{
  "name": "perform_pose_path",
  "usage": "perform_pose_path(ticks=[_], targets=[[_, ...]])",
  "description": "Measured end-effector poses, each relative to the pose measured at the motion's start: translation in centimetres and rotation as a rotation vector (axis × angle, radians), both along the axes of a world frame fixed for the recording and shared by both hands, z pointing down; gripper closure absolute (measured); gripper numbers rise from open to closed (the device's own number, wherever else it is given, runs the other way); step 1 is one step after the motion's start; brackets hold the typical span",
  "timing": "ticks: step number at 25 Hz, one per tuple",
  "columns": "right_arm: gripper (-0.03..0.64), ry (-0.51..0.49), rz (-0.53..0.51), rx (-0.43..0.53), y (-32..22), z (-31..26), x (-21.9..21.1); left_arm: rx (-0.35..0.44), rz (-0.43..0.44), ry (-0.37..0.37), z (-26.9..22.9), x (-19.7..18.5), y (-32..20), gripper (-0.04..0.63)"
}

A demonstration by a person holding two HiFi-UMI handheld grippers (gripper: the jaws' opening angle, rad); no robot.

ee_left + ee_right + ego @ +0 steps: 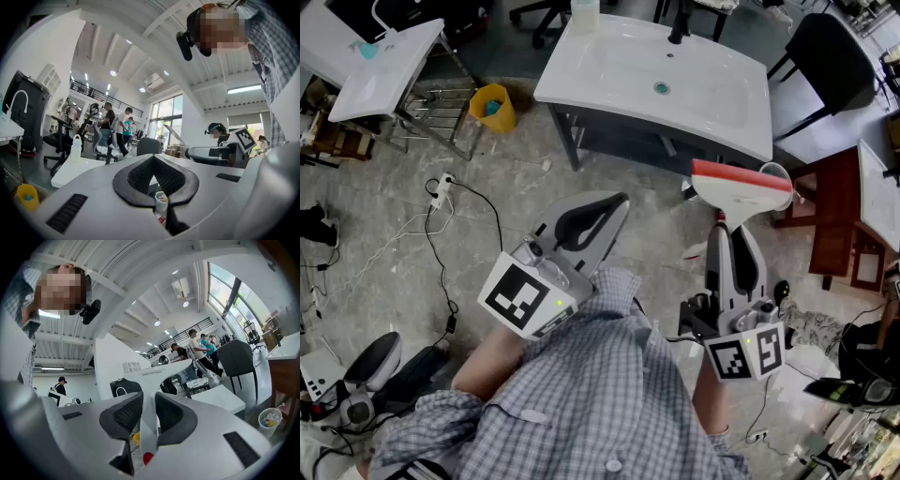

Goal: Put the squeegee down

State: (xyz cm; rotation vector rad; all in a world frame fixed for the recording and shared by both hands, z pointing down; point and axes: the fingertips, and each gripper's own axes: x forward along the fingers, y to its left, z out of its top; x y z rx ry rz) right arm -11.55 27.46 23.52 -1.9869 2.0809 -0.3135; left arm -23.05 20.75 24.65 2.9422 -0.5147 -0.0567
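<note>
The right gripper has its two dark pads pressed against the thin white handle of the squeegee, one on each side. The handle runs straight out between them to the wide head at the far end. In the head view the right gripper points level and away from the person. The squeegee sticks out past the jaw tips, with its red blade edge uppermost. It is up in the air over the stone floor, just near of the white sink. It seems clear of the sink's edge, though the angle makes that hard to be sure of. A small clear bin stands just behind the head, at its right end.

The left gripper has its jaw tips together with nothing between them. Only a bit of floor shows through the gap behind the tips. In the head view the left gripper sits to the left of the right one, well apart from it, and also points toward the sink.

Farther left, a yellow bucket sits on the floor beside a second sink. A white cable trails across the floor near it.
</note>
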Motion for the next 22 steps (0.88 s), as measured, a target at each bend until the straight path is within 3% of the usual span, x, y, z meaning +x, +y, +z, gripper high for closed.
perform_pose_path(ticks=[15,19,22], targets=[[0.542,-0.043,-0.019,0.012,-1.4,0.4,-0.5,-0.039,0.069,0.022,0.4,1.8,-0.5,0.589],[0.543,-0.094,-0.050,0.041,-1.8,0.1,-0.9,-0.058,0.165,0.045,0.1,3.6,0.6,0.589],[0.543,-0.110,-0.074,0.057,-2.2,-0.3,-1.3,0.025,0.252,-0.013,0.2,5.1,2.3,0.589]])
